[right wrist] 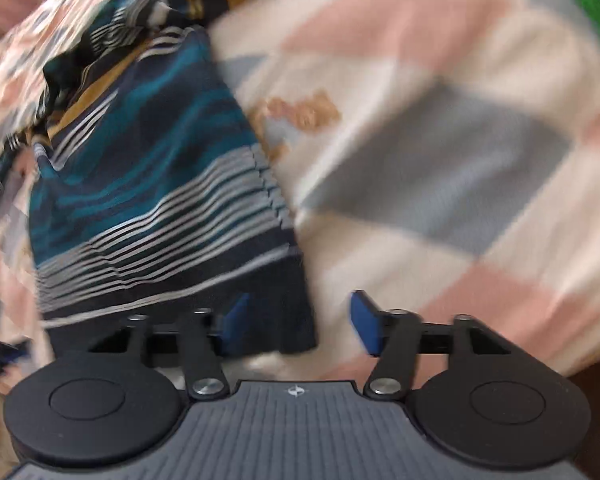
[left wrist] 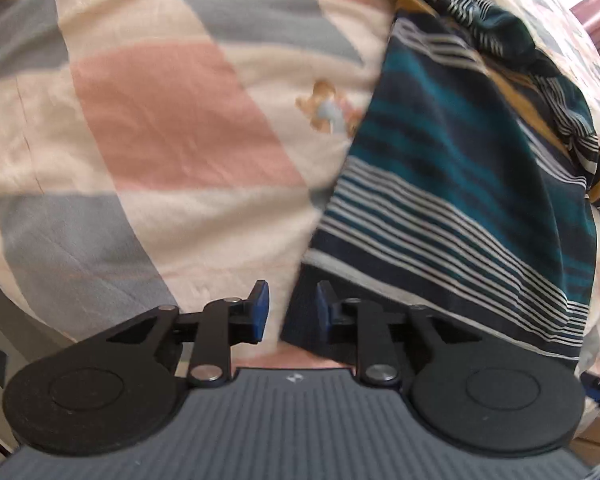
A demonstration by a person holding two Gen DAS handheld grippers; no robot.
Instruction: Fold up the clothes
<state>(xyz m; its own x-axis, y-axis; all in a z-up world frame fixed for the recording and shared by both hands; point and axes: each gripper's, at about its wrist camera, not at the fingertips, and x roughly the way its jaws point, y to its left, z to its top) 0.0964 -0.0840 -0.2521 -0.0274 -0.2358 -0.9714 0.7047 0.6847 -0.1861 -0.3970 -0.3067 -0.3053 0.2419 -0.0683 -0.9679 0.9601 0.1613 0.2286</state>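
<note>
The striped garment (left wrist: pixel 452 184) lies on the checked bedspread (left wrist: pixel 160 112), its near part spread roughly flat and its far end bunched and crumpled, so folding appears barely begun, with nearly all of it left to do. The left gripper (left wrist: pixel 289 309) is parted and straddles the near left hem corner without closing; the right gripper (right wrist: pixel 300 322) is wide apart around the near right corner, gripping nothing. Open bedspread extends to either side of the garment, giving room to move; the right view is blurred.
</note>
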